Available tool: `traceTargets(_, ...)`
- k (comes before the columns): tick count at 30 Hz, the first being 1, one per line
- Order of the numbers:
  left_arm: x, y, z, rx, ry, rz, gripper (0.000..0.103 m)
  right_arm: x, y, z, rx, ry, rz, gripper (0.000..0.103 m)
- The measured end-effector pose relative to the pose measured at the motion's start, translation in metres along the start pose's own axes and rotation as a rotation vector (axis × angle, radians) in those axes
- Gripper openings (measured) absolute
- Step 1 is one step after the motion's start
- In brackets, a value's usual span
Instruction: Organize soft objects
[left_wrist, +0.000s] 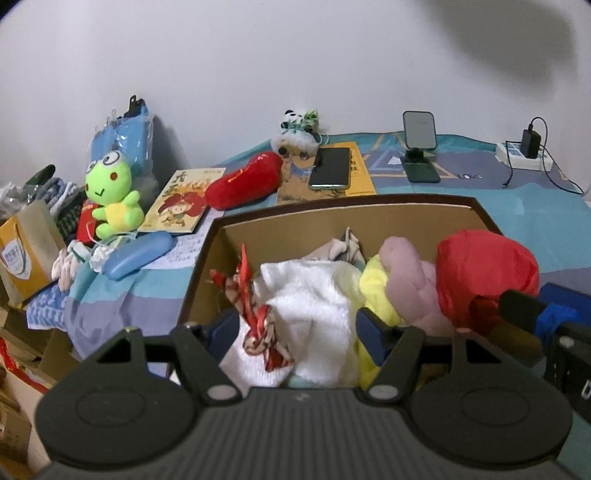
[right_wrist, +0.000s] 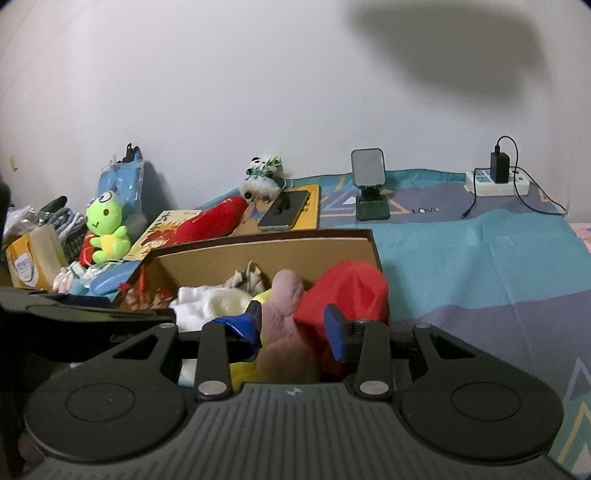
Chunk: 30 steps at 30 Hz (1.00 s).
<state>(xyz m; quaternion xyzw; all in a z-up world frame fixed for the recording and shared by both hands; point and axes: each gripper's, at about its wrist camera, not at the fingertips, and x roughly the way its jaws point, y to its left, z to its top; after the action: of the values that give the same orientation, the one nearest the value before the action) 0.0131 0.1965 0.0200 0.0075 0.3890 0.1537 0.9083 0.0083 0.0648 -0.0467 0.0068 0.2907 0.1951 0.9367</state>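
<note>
1. The left gripper tilts down over the cardboard box, jaws apart around a white cloth and a red patterned cloth; whether the pads press on them is unclear.
2. The right gripper tilts down, jaws apart, a pink plush between them.
3. The pink plush lies in the box, its long axis running away from the camera.

The cardboard box is matt brown inside, with a darker rim. In it a white towel looks nubbly terry, a pink plush fuzzy, and a red cloth thin with a slight sheen. At 10 o'clock from the box a green frog toy is soft plush; at 12 o'clock a phone shows glossy glass. The bedsheet is smooth printed cotton. The left gripper body is ribbed matt black plastic.
</note>
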Motion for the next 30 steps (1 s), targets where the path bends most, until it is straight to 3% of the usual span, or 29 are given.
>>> traceTargets(12, 0.055, 0.006, 0.016, -0.022, 0.040, -0.011, 0.069, 0.062, -0.009, 0.015, -0.058, -0.063, -0.043, 0.020)
traceTargets(30, 0.113, 0.003, 0.019, -0.016, 0.116, -0.057, 0.069, 0.119, -0.009, 0.011, -0.074, 0.049, -0.045, 0.020)
